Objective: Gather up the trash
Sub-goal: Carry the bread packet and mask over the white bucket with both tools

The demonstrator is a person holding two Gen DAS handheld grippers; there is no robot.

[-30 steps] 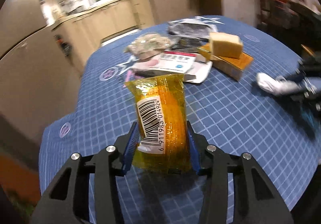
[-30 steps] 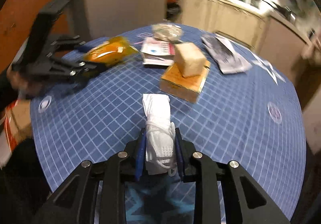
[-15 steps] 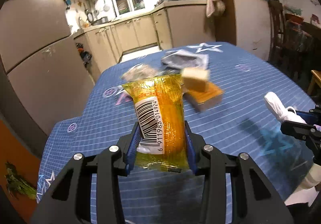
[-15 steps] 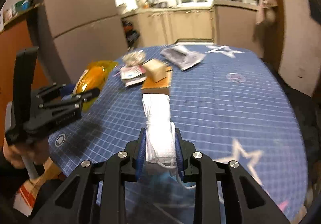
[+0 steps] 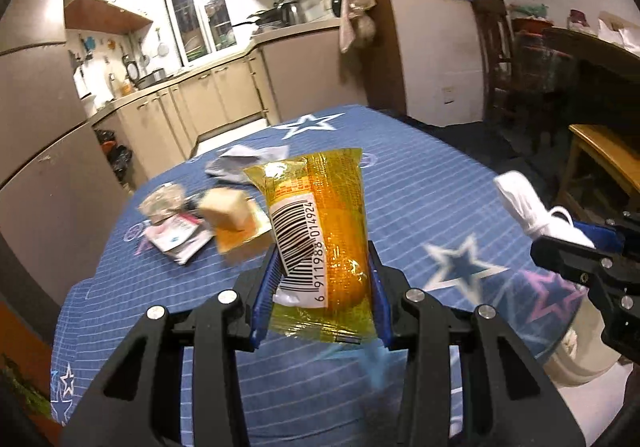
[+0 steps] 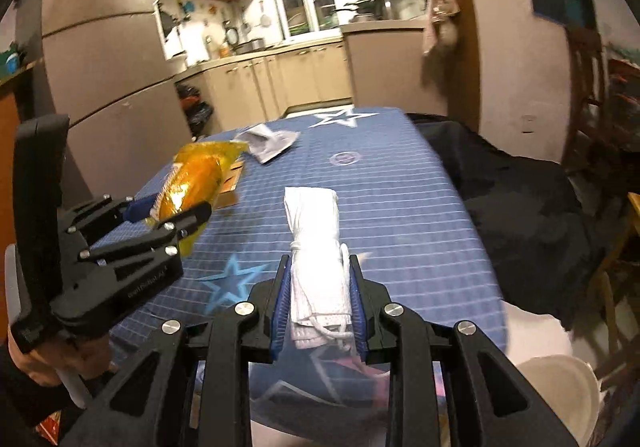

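Left tool (image 5: 320,299) pinching yellow snack packet (image 5: 320,243) w/ barcode facing cam, blue pads tight on both sides, packet upright and raised above desk (image 5: 420,187). Same packet seen from right cam (image 6: 196,183), held off the blue star-print cloth, left tool (image 6: 168,215) gripped by a hand (image 6: 60,359) at lower left.

Right tool (image 6: 318,303) pressed on white rolled mask (image 6: 316,243), ear loops wound round it, roll sticking fwd along the fingers, lifted clear of desk. Mask (image 5: 528,203) also visible at right edge of left cam, w/ right tool (image 5: 600,251) behind it.

Left on desk, far side: tan block (image 5: 224,207) on top of orange-brown box (image 5: 240,235), white/pink leaflet (image 5: 176,237) just beside box, clear crumpled wrapper (image 5: 160,199) behind leaflet, grey crumpled bag (image 5: 244,163) further back. All blurred, details hard to tell.

White bin rim (image 6: 560,387) below desk edge at lower right.
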